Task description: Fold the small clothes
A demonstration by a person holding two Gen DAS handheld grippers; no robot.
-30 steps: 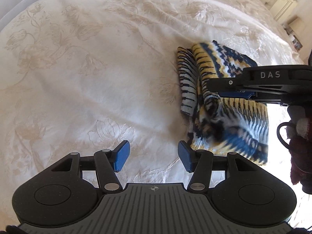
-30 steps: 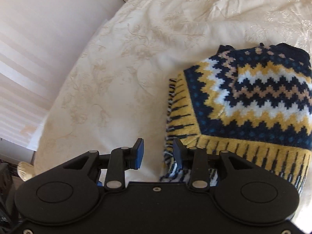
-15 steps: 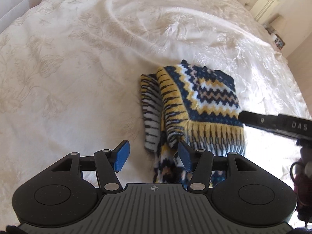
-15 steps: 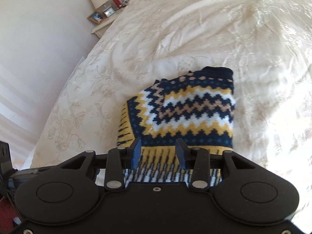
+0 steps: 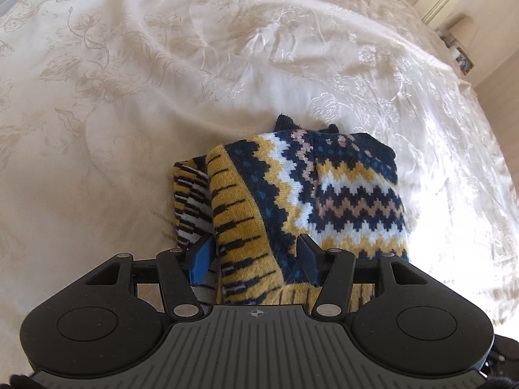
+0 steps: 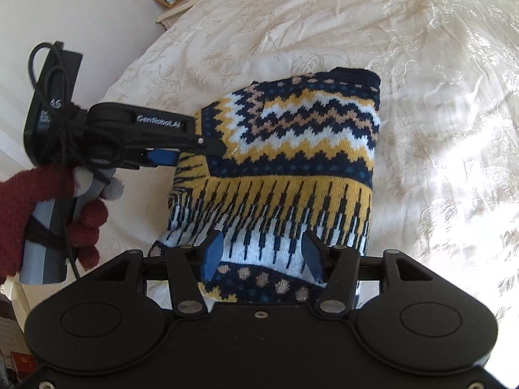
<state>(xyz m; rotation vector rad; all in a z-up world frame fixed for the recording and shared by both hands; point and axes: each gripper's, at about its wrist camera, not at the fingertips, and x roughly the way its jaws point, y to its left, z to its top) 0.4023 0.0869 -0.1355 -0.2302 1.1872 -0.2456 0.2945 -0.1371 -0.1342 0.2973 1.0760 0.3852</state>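
Two grippers, both at the folded knit sweater point(image 5: 324, 201) lying on the bed point(image 5: 129, 97), which has a cream floral bedspread. In the left wrist view we see the left gripper point(image 5: 254, 257) at 6 o'clock with jaws spread wide, straddling the near yellow-and-navy striped edge of the sweater; a fold of fabric sits between the blue pads, but we cannot tell if they press it. The sweater fills the centre toward 3 o'clock, zigzag bands of navy, white, yellow and tan on top, and a striped layer sticks out at 9 o'clock. In the right wrist view the right gripper point(image 6: 261, 254) at 6 o'clock has jaws wide too, over the white striped band and dotted navy hem; grip not confirmed, no visible pinch. From 9 o'clock in that view the left gripper comes in sideways, its tip touching the sweater's left edge, held by a hand in a dark red knitted glove point(image 6: 48, 214). A nightstand point(image 6: 181, 3) with a picture frame and small items sits at 11 o'clock.
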